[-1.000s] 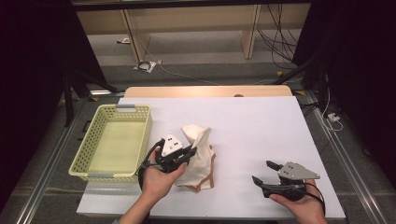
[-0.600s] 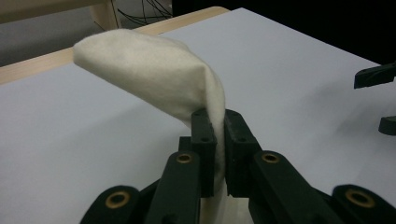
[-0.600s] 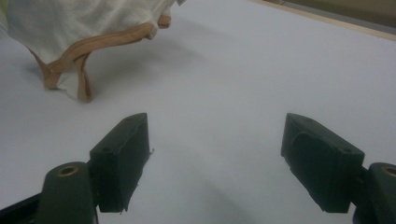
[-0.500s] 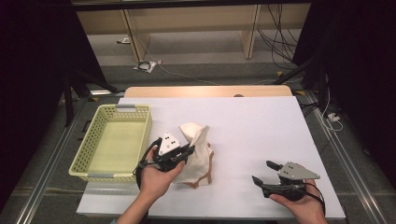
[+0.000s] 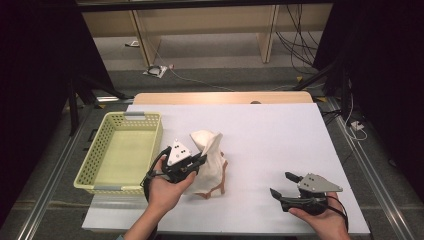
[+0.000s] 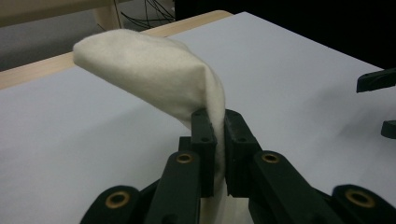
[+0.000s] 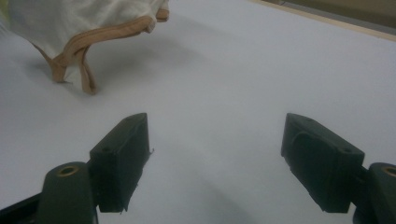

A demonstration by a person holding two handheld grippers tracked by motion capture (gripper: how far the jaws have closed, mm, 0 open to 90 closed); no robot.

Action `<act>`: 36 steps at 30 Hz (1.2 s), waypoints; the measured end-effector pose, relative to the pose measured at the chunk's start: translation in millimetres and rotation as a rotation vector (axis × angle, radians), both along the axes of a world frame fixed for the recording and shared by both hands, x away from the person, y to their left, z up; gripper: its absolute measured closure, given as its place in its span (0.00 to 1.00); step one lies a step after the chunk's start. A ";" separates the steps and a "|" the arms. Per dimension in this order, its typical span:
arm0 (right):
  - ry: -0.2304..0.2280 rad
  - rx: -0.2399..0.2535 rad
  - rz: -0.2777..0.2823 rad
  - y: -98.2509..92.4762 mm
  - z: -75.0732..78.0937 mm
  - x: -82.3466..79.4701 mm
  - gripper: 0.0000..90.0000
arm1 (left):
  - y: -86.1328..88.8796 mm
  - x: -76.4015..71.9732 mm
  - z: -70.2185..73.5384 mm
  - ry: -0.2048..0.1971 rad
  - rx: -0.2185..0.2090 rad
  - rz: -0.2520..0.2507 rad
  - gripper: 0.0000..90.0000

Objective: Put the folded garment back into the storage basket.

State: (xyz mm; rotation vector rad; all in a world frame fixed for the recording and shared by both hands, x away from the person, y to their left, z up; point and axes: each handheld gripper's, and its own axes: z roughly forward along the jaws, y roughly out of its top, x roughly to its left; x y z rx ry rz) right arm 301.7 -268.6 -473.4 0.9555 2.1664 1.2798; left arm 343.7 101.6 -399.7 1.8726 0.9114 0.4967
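High view first: on the white table (image 5: 280,135) a cream cloth (image 5: 210,162) with tan straps sits a little left of the middle, bunched and partly lifted, and the left gripper (image 5: 197,161) is at its left edge with the jaws pressed together on a fold of it, the person's left hand (image 5: 165,185) underneath. A pale yellow basket (image 5: 100,160) stands just to the left of that hand, at the table's left edge. The right gripper (image 5: 282,184) rests low near the front right of the table in the right hand (image 5: 322,215), well apart from the cloth, its jaws spread with nothing between them. Left gripper view gives the grip up close: the two black jaws meet on a thin edge of the cloth (image 6: 154,70), which rises between them and arches up and over to the left above the bare table; the tips of the other gripper (image 6: 380,100) peek in at the right edge, farther off. Right gripper view shows what the others hide, the underside of the cloth (image 7: 74,23): its lower edge hangs clear above the table top at upper left, with the tan straps (image 7: 81,51) drooping down to touch the surface, while this gripper's own jaws stand wide apart over bare table, pointing towards the cloth but not near it.
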 end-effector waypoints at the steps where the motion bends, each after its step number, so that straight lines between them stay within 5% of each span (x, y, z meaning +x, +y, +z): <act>1: 0.000 0.000 0.000 0.0 0.0 0.0 0.27 | 0.3 0.1 0.2 0.000 0.000 0.000 0.93; 36: -0.005 0.001 -0.006 -1.1 0.5 0.4 0.27 | 10.6 1.2 8.2 -0.021 -0.021 0.024 0.93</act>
